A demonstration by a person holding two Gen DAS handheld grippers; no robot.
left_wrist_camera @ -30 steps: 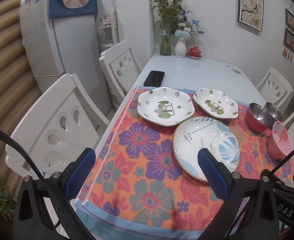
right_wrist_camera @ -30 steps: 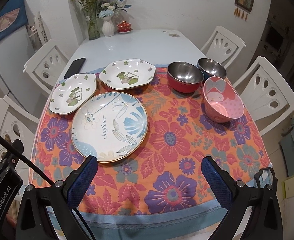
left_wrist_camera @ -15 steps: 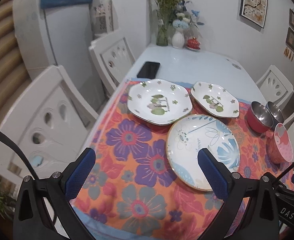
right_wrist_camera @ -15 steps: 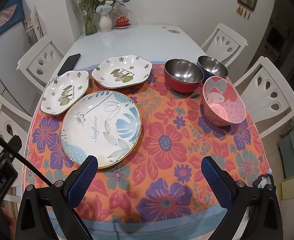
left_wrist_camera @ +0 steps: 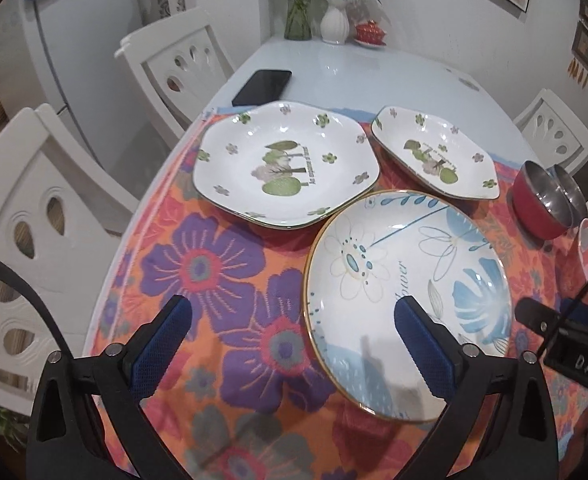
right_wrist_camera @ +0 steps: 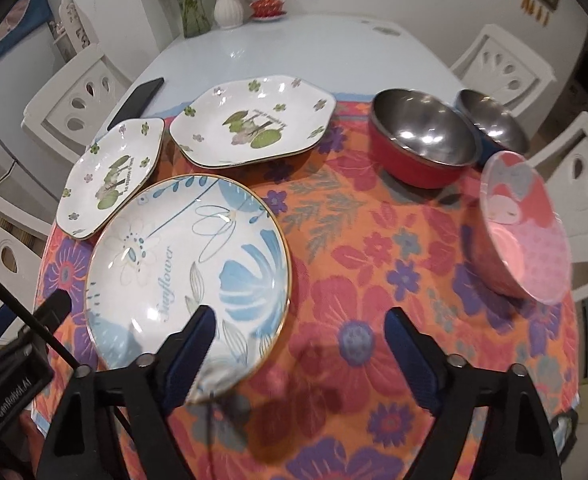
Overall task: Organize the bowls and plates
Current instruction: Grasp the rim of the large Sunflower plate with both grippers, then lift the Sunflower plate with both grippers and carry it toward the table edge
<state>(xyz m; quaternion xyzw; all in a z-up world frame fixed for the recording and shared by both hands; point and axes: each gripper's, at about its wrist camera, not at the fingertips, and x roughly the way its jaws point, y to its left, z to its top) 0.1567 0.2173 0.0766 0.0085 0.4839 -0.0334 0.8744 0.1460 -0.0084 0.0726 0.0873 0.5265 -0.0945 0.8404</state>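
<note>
A round plate with blue flowers point(left_wrist_camera: 405, 280) point(right_wrist_camera: 186, 264) lies nearest on the floral cloth. Behind it are two six-sided white plates, a larger one point(left_wrist_camera: 286, 164) point(right_wrist_camera: 110, 176) and a smaller one point(left_wrist_camera: 433, 156) point(right_wrist_camera: 250, 124). To the right stand a red steel bowl point(right_wrist_camera: 421, 148), a blue steel bowl point(right_wrist_camera: 491, 124) and a pink bowl point(right_wrist_camera: 521, 228). My left gripper point(left_wrist_camera: 294, 312) straddles the round plate's left rim, jaws closing but not touching. My right gripper point(right_wrist_camera: 299, 320) straddles its right rim, jaws closing, pads clear of it.
A black phone point(left_wrist_camera: 262, 87) lies on the bare tabletop behind the cloth. Vases with flowers point(left_wrist_camera: 333, 20) and a red lidded dish stand at the far end. White chairs point(left_wrist_camera: 174, 64) point(right_wrist_camera: 573, 196) line both sides. A fridge stands at the left.
Both grippers have come forward and down over the round plate, which now looks larger and sits between their fingers. The right jaws have narrowed visibly, the left only slightly.
</note>
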